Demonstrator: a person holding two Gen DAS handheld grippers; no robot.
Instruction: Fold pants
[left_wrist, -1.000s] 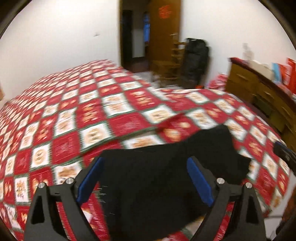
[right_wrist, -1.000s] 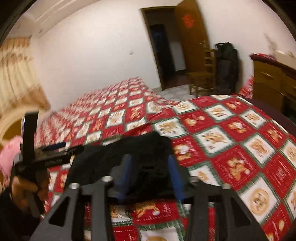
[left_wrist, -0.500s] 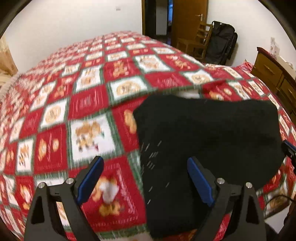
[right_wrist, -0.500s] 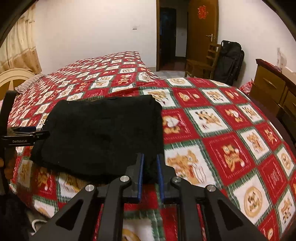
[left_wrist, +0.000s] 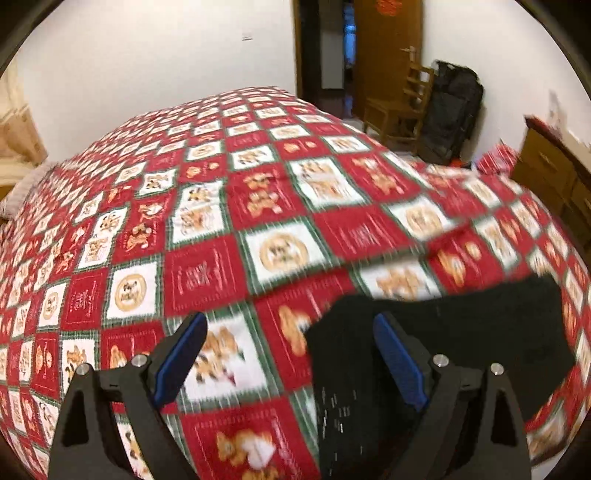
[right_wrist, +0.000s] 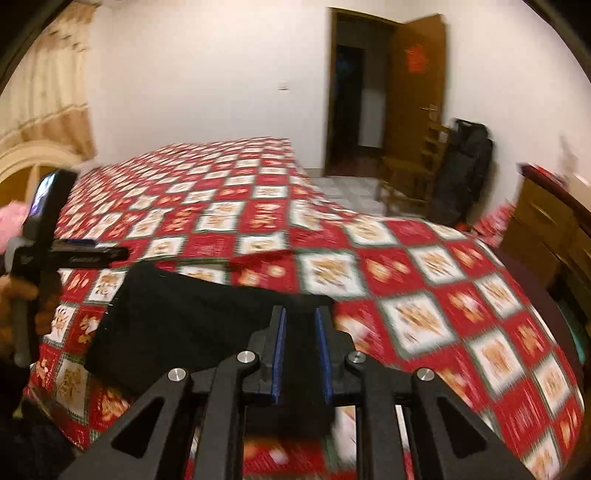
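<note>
Pants: folded black fabric pants (right_wrist: 192, 325) are lying on the red patchwork bed quilt (right_wrist: 424, 266).
Right gripper (right_wrist: 300, 334): jaws narrow, opening slightly, pinching the fold's corner to shift it.
Left gripper (left_wrist: 291, 350): standing wide, holding nothing; pants are lying beneath its right finger.

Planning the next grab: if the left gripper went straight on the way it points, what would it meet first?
Probably the red patterned bedspread between the left gripper's open jaws; the black pants lie just right of that line.
</note>
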